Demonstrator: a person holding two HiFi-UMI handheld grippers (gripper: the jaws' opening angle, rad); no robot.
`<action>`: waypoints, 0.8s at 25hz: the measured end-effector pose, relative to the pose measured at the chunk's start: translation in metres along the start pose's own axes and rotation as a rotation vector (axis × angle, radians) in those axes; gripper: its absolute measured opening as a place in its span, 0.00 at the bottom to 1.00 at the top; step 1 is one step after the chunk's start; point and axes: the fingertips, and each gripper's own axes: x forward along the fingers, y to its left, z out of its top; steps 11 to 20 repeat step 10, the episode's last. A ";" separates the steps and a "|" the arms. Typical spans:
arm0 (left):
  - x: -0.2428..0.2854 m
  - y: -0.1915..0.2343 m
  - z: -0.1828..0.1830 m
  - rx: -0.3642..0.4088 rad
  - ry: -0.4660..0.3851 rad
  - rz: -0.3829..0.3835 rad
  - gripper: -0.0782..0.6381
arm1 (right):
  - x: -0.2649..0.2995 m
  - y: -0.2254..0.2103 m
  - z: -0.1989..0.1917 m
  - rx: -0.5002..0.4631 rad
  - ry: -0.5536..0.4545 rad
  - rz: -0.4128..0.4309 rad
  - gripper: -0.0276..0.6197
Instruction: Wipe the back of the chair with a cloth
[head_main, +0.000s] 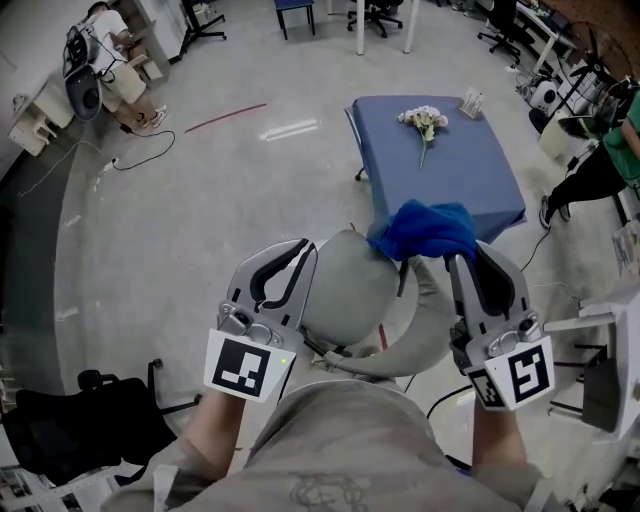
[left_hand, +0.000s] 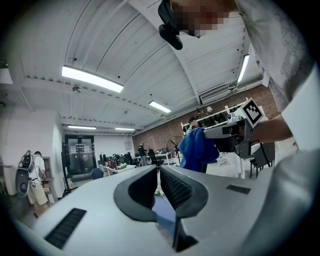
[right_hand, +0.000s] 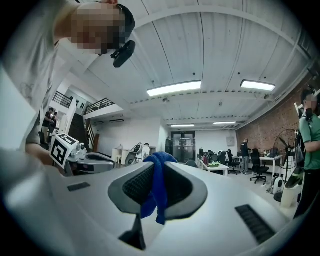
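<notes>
The grey chair (head_main: 350, 290) stands right in front of me, its curved back (head_main: 425, 345) below and between both grippers. My right gripper (head_main: 462, 258) is shut on a blue cloth (head_main: 425, 232), which bunches up beyond its tips, over the chair's far edge. In the right gripper view the cloth (right_hand: 156, 192) hangs pinched between the jaws. My left gripper (head_main: 305, 245) is over the chair's left side, jaws shut with nothing between them (left_hand: 159, 186). From the left gripper view the cloth (left_hand: 197, 147) dangles from the right gripper (left_hand: 235, 132).
A table with a blue cover (head_main: 440, 170) stands just beyond the chair, a bunch of flowers (head_main: 425, 120) on it. A black office chair (head_main: 80, 420) is at the lower left, a white frame (head_main: 600, 340) at the right. People stand at the far left (head_main: 110, 60) and right (head_main: 600, 160).
</notes>
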 end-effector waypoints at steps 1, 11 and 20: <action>-0.001 0.000 0.001 -0.003 0.003 0.002 0.16 | 0.000 0.000 0.000 0.000 0.002 0.000 0.15; 0.000 -0.007 -0.002 0.002 0.021 -0.003 0.16 | -0.006 -0.007 -0.004 0.006 0.014 -0.001 0.15; 0.000 -0.007 -0.002 0.002 0.021 -0.003 0.16 | -0.006 -0.007 -0.004 0.006 0.014 -0.001 0.15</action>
